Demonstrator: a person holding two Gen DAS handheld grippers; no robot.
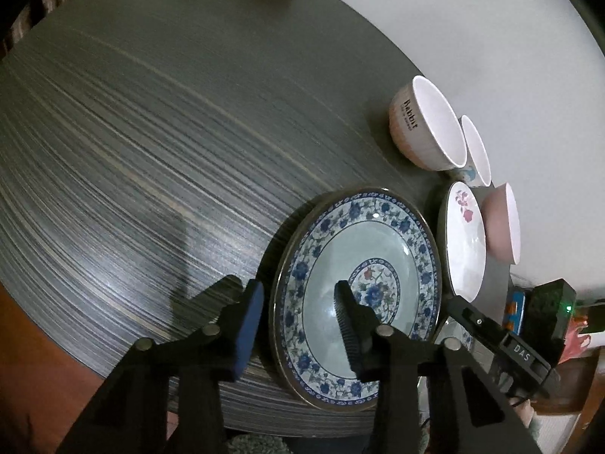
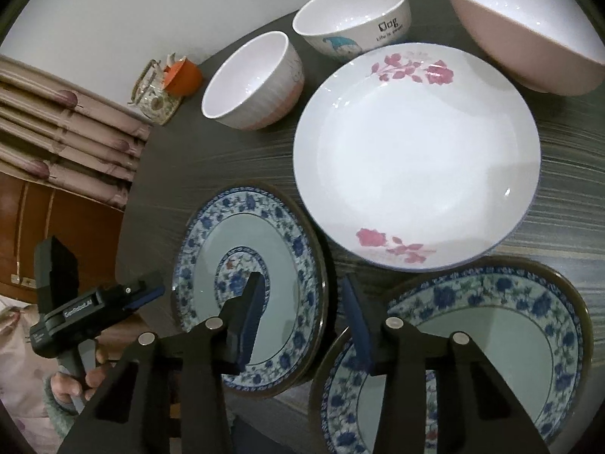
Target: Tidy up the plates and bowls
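A blue-floral plate (image 1: 359, 295) lies at the table's near edge. My left gripper (image 1: 298, 316) is open, its jaws on either side of the plate's left rim, not closed on it. My right gripper (image 2: 304, 314) is open over the same plate's (image 2: 249, 295) right rim. Two stacked blue-floral plates (image 2: 491, 340) lie right of it. A white plate with pink flowers (image 2: 416, 151) sits behind, also in the left wrist view (image 1: 465, 242). A pink-white bowl (image 2: 253, 83), a "Dog" bowl (image 2: 351, 19) and a pink bowl (image 2: 529, 38) stand at the back.
An orange cup (image 2: 183, 75) and a floral teapot (image 2: 153, 98) stand at the far table edge. The grey wood-grain table (image 1: 151, 151) stretches left. A wall is behind the bowls; curtains (image 2: 56, 121) hang at left.
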